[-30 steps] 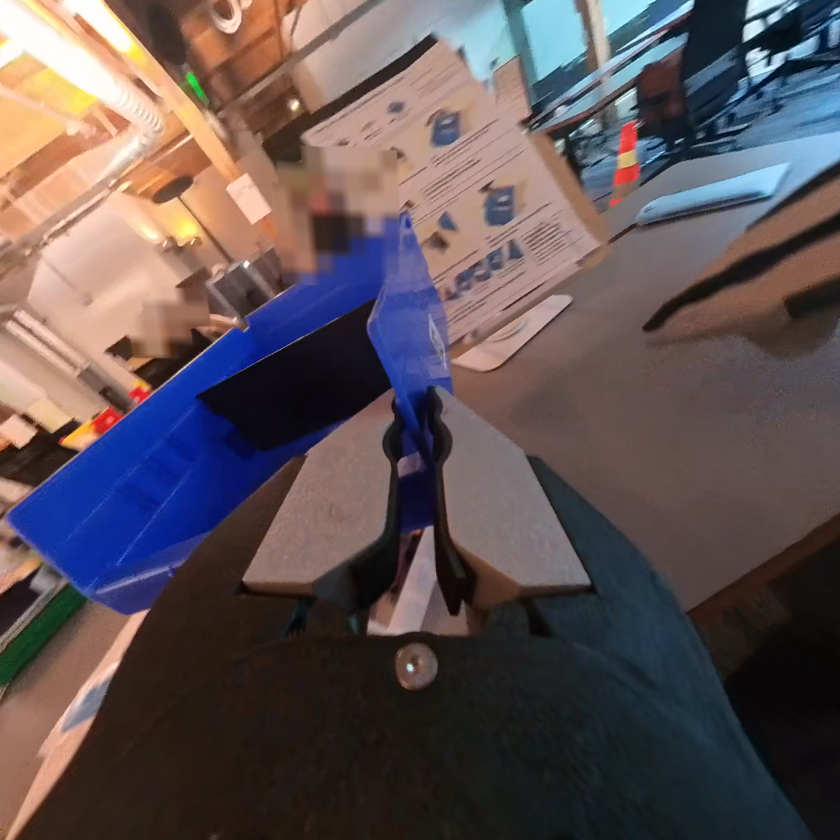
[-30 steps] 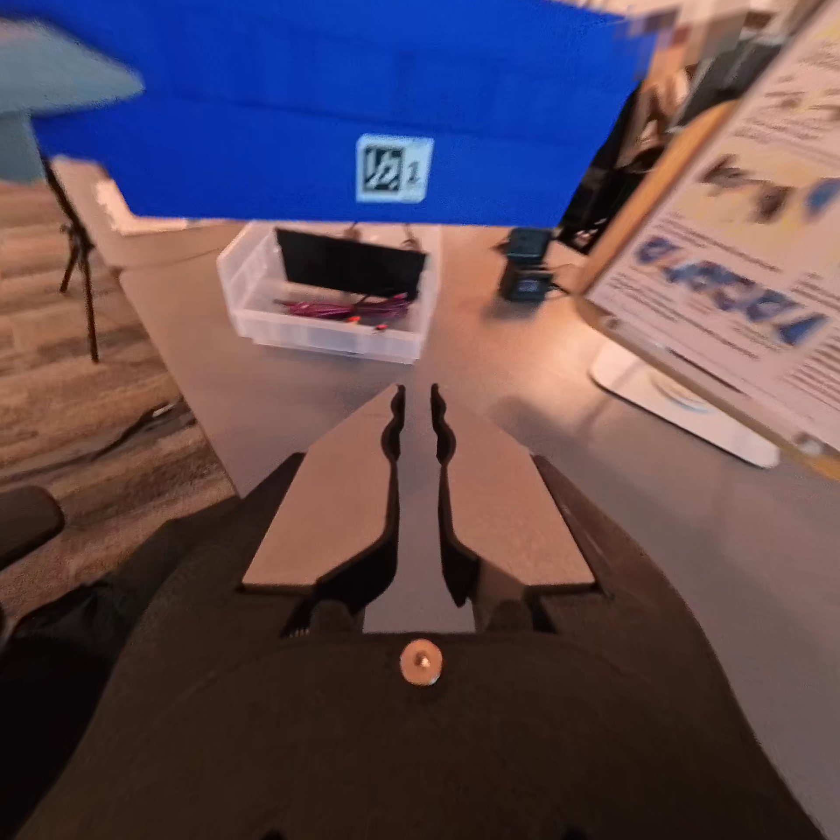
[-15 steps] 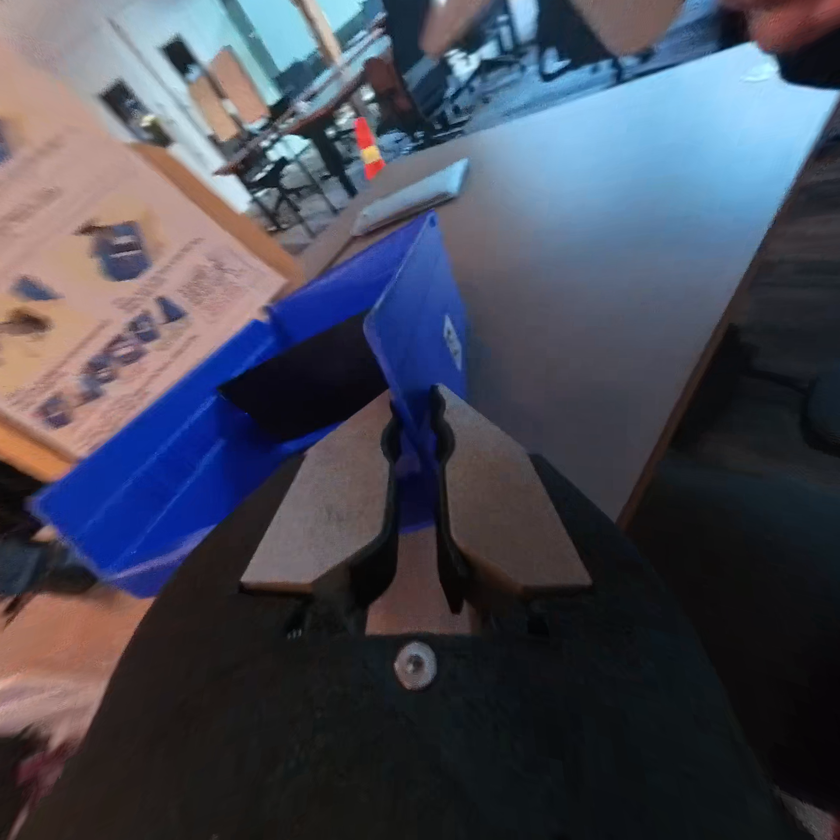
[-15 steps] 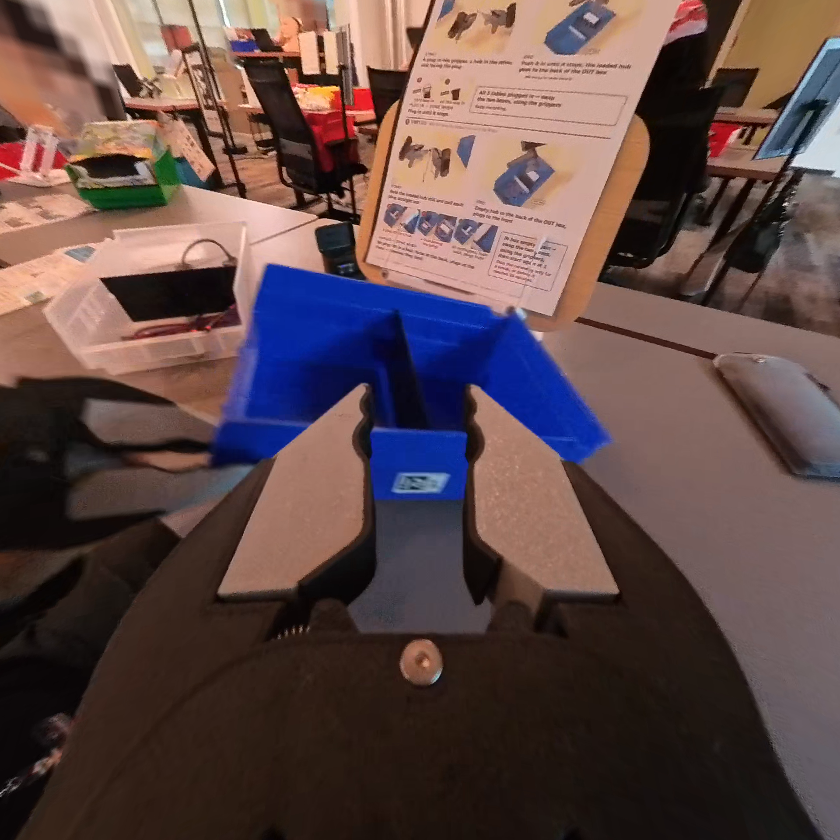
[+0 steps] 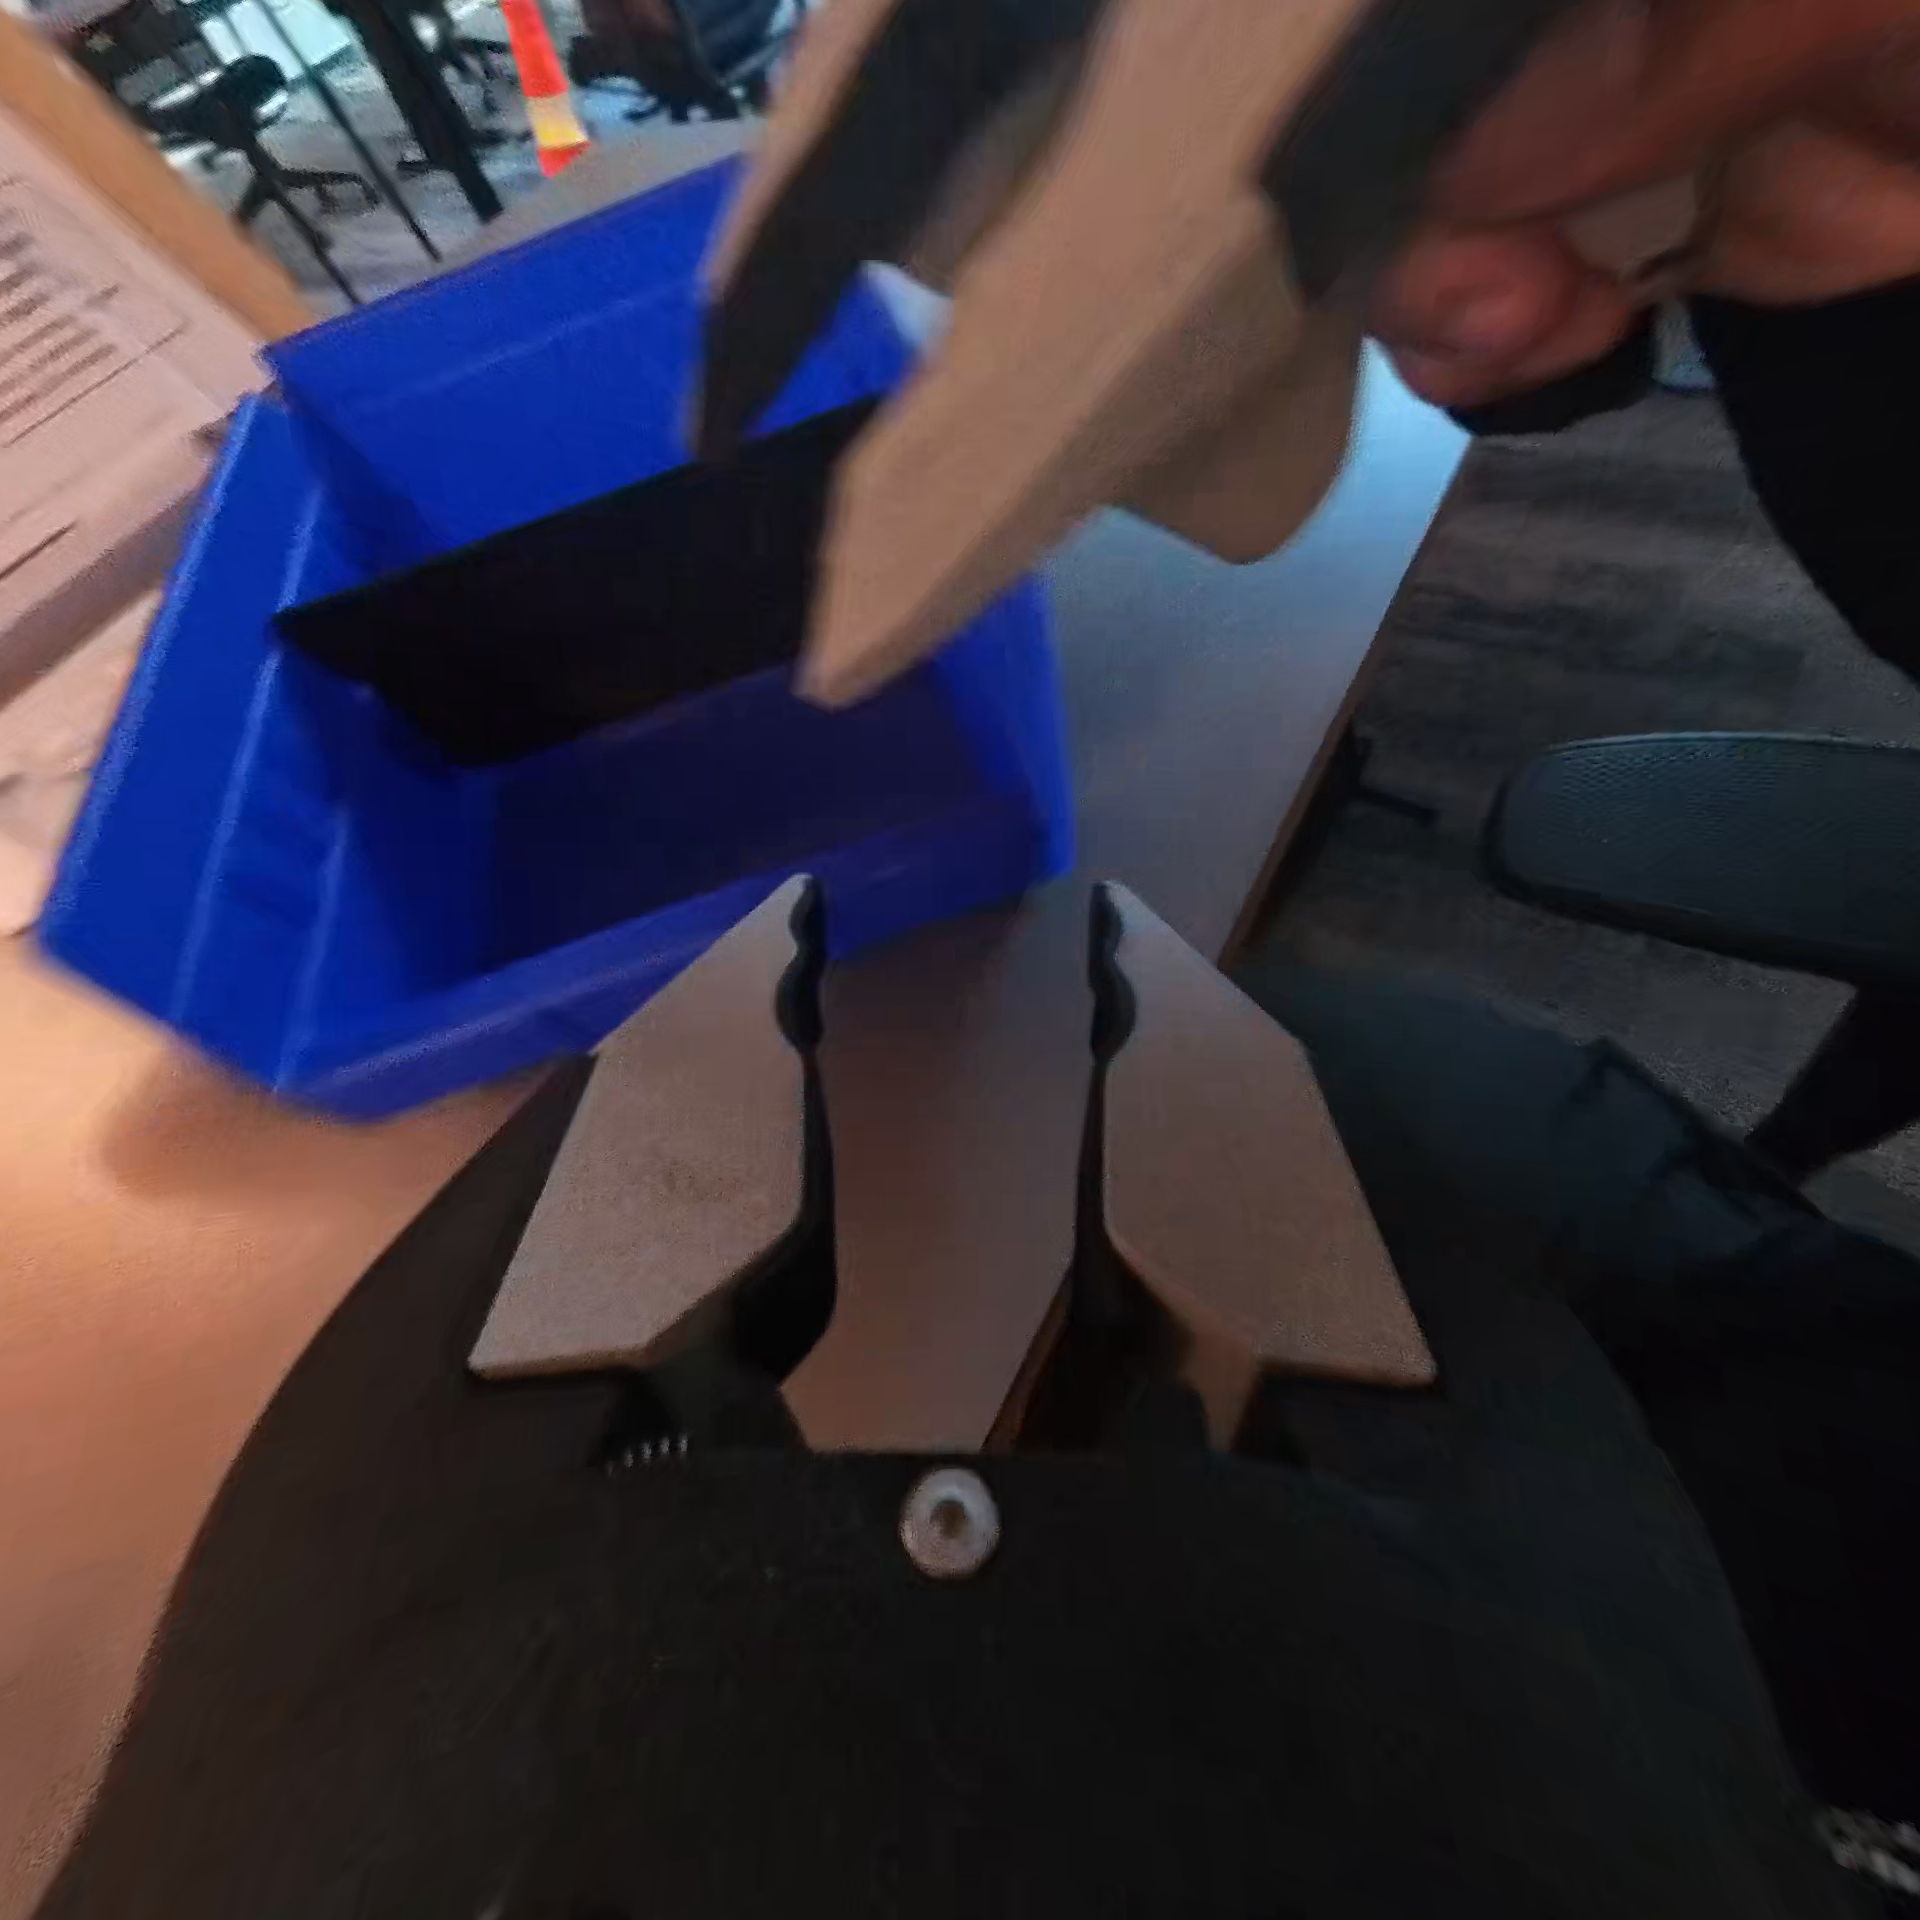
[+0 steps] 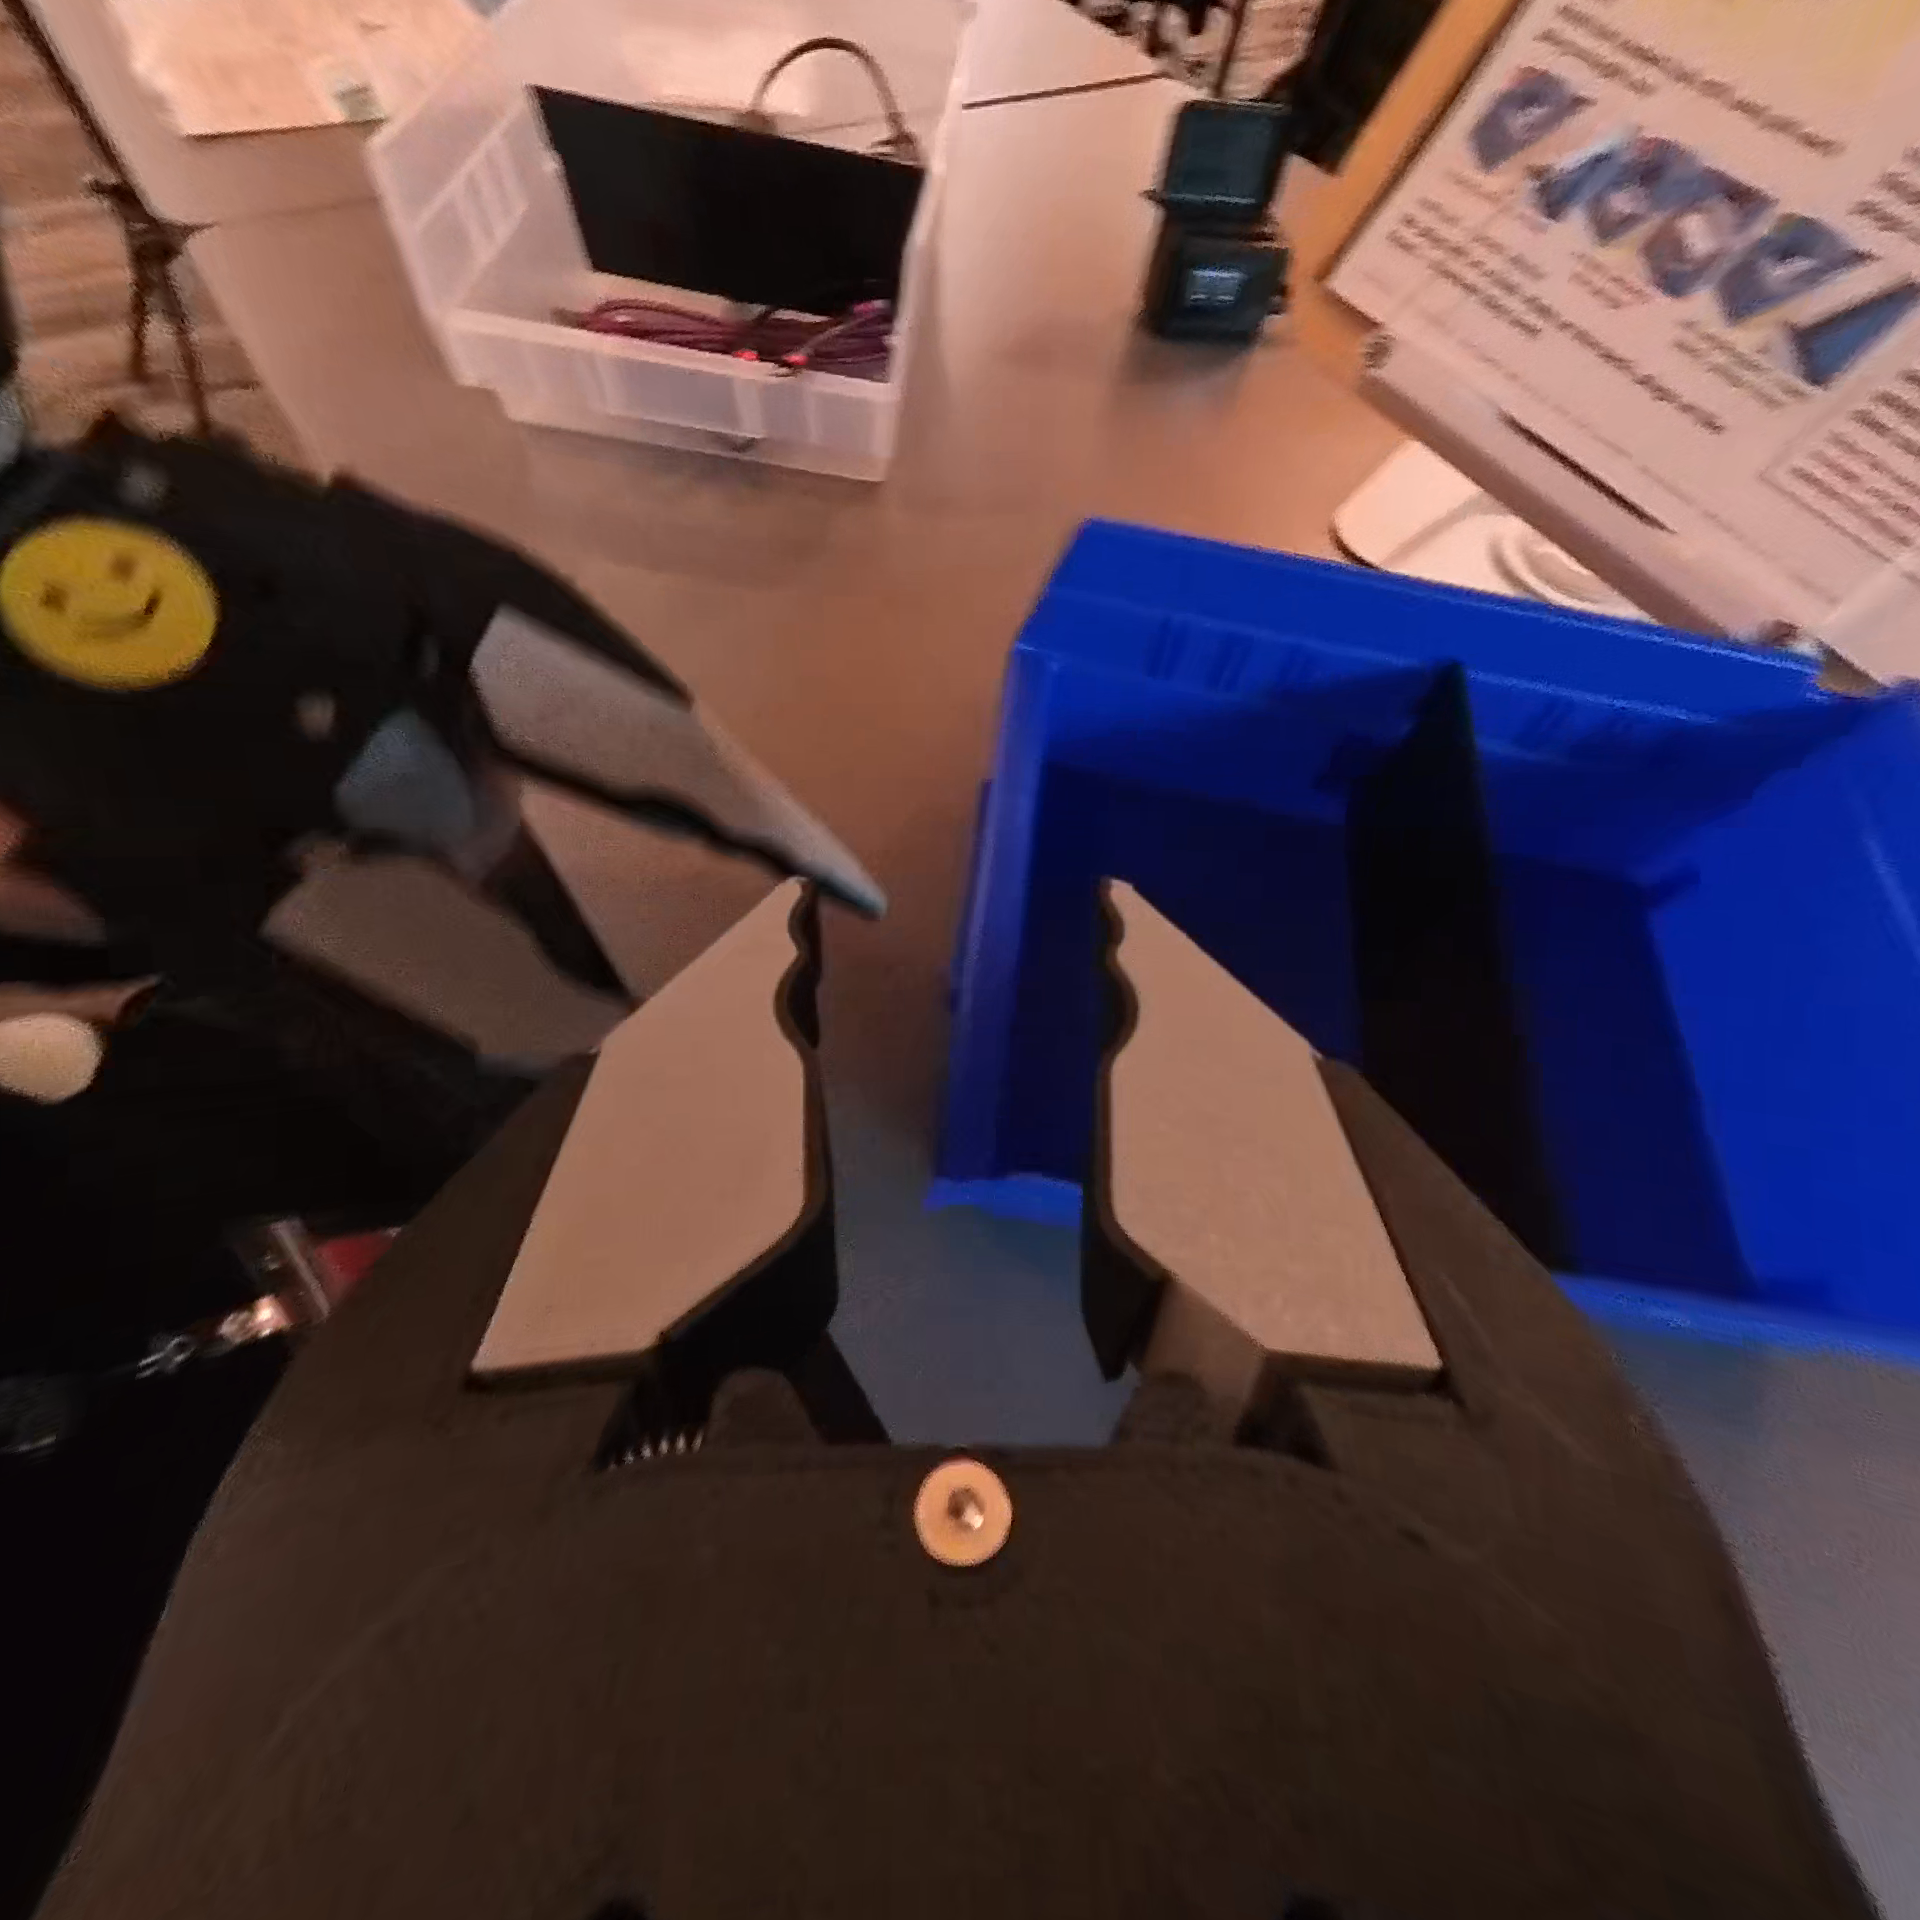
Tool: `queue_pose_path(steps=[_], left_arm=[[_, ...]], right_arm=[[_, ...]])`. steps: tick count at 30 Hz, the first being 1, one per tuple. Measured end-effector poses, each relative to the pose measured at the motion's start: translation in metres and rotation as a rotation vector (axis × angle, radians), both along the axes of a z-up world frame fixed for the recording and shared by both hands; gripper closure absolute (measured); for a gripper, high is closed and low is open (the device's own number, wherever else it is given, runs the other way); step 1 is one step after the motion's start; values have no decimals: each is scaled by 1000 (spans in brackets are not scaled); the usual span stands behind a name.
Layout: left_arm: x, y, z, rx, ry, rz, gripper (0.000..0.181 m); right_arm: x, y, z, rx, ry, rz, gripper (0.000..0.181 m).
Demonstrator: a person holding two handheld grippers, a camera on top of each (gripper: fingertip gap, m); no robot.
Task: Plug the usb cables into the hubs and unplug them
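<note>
A blue bin (image 5: 312,883) with a black divider (image 5: 582,613) sits on the table just ahead and left of my left gripper (image 5: 951,904), which is open and empty. The right gripper's fingers (image 5: 1091,395), held by a hand, hang over the bin's far right side. In the right wrist view, my right gripper (image 6: 951,904) is open and empty, and the blue bin (image 6: 1195,644) stands just beyond its right finger. The left gripper's fingers (image 6: 644,758) point in from the left. Pink cables (image 6: 727,332) lie in a clear bin (image 6: 675,416) farther back. No hub shows.
An instruction board (image 6: 1662,260) on a white base (image 6: 1455,520) stands behind the blue bin. A small black device (image 6: 1216,229) sits beside the clear bin. The table edge (image 5: 1330,748) runs close on the right, with a chair (image 5: 1714,831) beyond it. One gripper's finger ends stand about 6 centimeters off the other's.
My left gripper was shut on the blue bin's wall and carried it; it has let go and opened. My right gripper has opened from nearly shut and now sits beside the bin.
</note>
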State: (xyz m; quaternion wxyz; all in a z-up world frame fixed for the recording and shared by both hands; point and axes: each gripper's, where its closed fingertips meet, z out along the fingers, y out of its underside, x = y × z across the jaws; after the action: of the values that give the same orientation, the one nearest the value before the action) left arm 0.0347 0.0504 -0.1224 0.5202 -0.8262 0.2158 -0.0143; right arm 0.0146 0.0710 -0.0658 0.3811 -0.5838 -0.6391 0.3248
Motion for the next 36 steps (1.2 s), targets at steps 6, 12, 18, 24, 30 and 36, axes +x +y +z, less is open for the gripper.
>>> queue_pose_path(steps=[6,12,18,24,30,36], left_arm=[[-144,-52,2,-27,-14,293,126],[-286,-129,-20,-120,-6,639,115],[-376,-204,-7,-3,-116,801,181],[-401,-240,16,41,-265,943,91],[-336,-142,16,13,-153,740,84],[-337,-50,-2,-39,-36,784,97]], right_arm=[[-23,-29,-42,72,-137,71,129],[24,36,-73,85,-398,-179,157],[100,127,-50,83,-379,-520,144],[85,108,2,-42,-52,-378,121],[24,74,17,-172,161,-285,103],[-37,71,-36,-55,78,-406,93]])
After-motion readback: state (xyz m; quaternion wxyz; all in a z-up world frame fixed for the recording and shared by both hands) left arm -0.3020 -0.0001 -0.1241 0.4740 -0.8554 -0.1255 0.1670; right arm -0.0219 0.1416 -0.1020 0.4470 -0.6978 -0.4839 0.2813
